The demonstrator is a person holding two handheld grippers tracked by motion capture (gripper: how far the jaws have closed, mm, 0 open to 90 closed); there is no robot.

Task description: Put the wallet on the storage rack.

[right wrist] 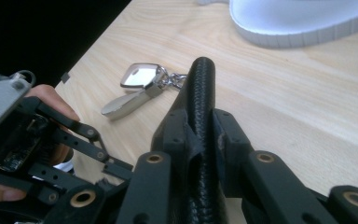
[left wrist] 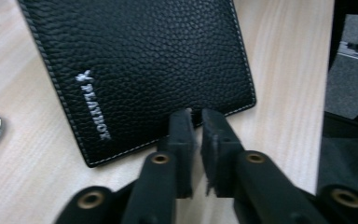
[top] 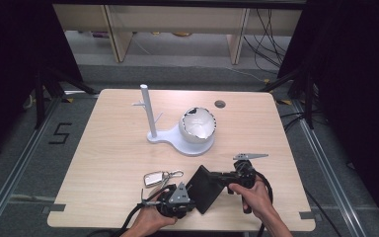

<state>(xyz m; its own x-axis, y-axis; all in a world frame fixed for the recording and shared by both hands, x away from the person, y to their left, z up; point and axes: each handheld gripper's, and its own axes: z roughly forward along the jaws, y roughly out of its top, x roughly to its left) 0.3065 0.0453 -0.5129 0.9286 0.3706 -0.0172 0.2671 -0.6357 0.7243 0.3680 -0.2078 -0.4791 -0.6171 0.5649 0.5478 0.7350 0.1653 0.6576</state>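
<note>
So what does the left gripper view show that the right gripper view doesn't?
Left gripper view: the black leather wallet's broad face with its silver PLAYBOY lettering. Right gripper view: the wallet edge-on, clamped in the right hand-held gripper, plus a car key fob and the white stand's base. Both share the wallet and the light wooden table.

From above we look forward and down on the table [top: 103,148]; both gripper views sit close, sharing the wallet [left wrist: 140,70] and keys [right wrist: 137,88].
</note>
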